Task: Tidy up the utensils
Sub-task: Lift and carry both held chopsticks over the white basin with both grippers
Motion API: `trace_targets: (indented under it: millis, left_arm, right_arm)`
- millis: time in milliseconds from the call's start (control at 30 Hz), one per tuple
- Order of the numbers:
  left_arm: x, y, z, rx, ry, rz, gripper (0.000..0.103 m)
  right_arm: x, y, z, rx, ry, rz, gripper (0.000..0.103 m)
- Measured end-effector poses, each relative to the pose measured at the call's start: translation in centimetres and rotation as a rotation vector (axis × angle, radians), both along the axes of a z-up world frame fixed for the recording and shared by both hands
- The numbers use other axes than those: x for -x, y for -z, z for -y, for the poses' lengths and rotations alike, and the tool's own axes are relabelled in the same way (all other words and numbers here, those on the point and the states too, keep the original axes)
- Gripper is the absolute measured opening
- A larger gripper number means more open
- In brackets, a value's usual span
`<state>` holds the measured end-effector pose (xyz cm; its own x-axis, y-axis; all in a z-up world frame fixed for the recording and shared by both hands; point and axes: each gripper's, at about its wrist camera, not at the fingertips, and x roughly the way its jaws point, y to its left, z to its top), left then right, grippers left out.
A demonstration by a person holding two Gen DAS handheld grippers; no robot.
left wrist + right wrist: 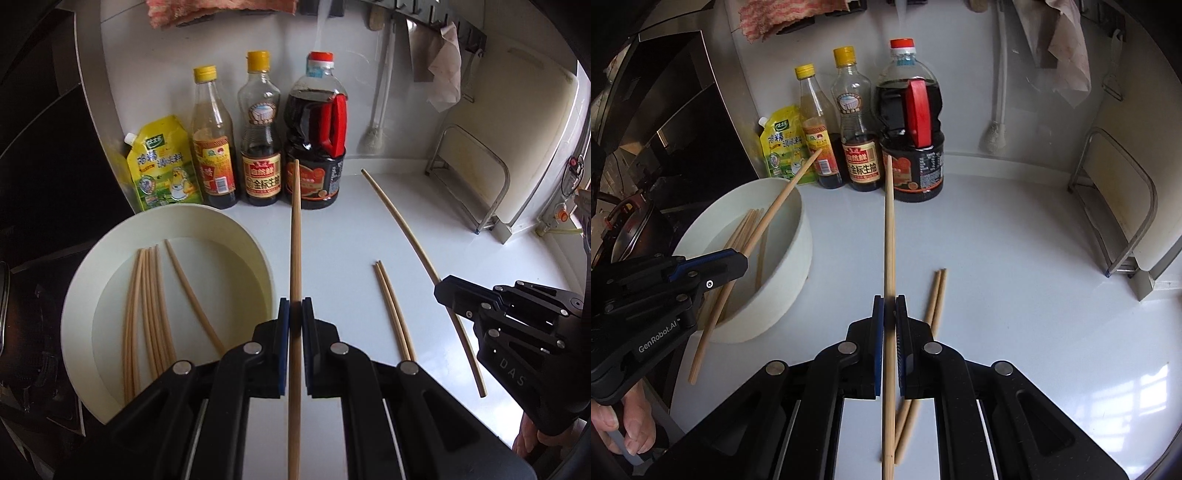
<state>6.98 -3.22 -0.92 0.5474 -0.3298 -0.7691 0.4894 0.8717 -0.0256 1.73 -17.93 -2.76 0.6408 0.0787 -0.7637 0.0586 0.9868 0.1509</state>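
Each gripper holds one wooden chopstick above the white counter. In the left wrist view my left gripper (pixel 295 308) is shut on a chopstick (pixel 295 236) that points away toward the bottles. My right gripper (pixel 889 306) is shut on another chopstick (pixel 889 229); from the left camera that stick (pixel 406 236) slants across the counter. A white bowl (pixel 92 280) at the left holds several chopsticks (pixel 147 314). Two more chopsticks (pixel 393 310) lie side by side on the counter between the grippers. The left gripper (pixel 738 260) hangs over the bowl (pixel 798 236) in the right wrist view.
Three sauce bottles (pixel 258 140) and a yellow seasoning pouch (pixel 162 166) stand along the back wall. A metal rack with a white board (pixel 480 177) is at the right. A dark stove (pixel 665 129) lies left of the bowl. A hand (pixel 624 424) grips the left handle.
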Motion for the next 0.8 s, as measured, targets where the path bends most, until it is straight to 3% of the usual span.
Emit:
trace_targets:
  millis: [167,400,800]
  left_arm:
    - [-1.2,-1.6,-3.3,0.010,-0.045,0.034,0.007]
    - [-3.5,-1.6,-8.6,-0.001,-0.131,0.044,0.007]
    - [-7.8,2.3,-14.5,-0.036,-0.215,-0.015,0.007]
  right_arm:
    - [-2.2,-0.7,-3.0,-0.009,-0.052,0.009,0.006]
    - [-5.7,-0.8,-7.7,-0.036,-0.137,0.006,0.006]
    - [-11.8,1.8,-15.6,-0.072,-0.255,-0.063,0.006]
